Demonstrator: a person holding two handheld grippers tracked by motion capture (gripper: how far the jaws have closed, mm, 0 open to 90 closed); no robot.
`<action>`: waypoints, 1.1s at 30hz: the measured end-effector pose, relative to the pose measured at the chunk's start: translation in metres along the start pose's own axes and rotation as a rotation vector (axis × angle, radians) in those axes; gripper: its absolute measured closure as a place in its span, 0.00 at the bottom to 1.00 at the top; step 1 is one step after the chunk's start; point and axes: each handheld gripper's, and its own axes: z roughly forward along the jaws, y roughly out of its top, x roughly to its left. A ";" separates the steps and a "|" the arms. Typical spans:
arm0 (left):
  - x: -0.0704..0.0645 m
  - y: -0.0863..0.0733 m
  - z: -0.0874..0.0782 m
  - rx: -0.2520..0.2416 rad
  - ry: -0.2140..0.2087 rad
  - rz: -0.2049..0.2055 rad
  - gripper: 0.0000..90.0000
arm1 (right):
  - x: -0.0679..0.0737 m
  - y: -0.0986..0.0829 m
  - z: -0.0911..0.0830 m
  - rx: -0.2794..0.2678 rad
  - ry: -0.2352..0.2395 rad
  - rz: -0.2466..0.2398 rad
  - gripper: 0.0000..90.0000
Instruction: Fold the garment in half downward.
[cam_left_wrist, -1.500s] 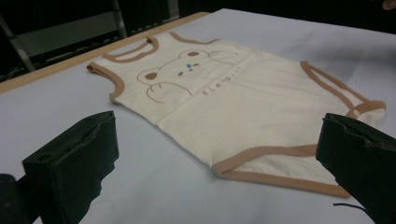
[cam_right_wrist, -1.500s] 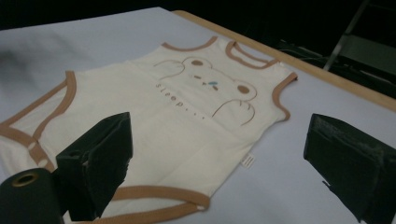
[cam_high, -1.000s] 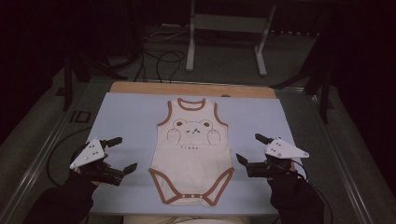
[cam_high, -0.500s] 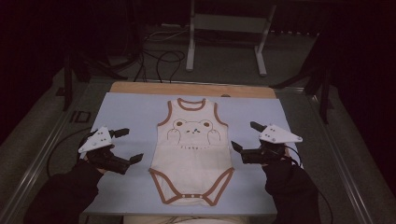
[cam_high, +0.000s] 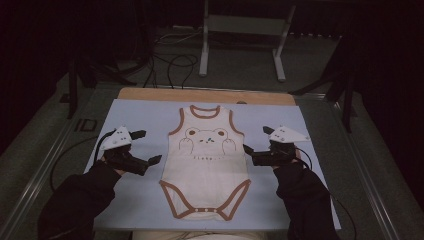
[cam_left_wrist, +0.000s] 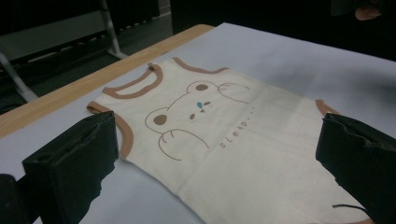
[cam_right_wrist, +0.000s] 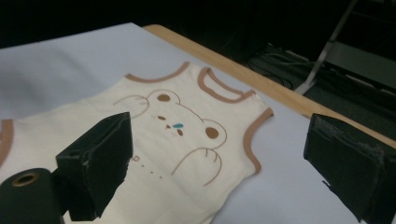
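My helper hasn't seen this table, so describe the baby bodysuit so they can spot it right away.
Start at the pale blue mat covering the table. In its middle, between the left hand-held gripper and the right hand-held gripper, lies the bodysuit, spread flat. It is cream and sleeveless with brown trim, a bear drawing and the word "sleep" on the chest.

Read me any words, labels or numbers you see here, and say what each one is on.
"sleep..." printed in brown under the bear drawing on the bodysuit.
In the high view the same print on the bodysuit is too small to read.
A dark mark on the table frame at the mat's far left corner looks like "ID", but it is too blurred to be sure.
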 end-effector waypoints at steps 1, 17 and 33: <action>0.001 0.000 0.002 0.006 0.002 -0.002 0.00 | -0.001 -0.002 0.002 0.007 -0.005 -0.004 0.09; 0.009 -0.012 0.042 0.060 0.001 -0.055 0.00 | -0.010 -0.028 0.035 0.073 0.003 0.044 0.09; 0.025 -0.029 0.075 0.165 0.019 -0.126 0.00 | -0.014 -0.049 0.065 0.146 0.019 0.097 0.09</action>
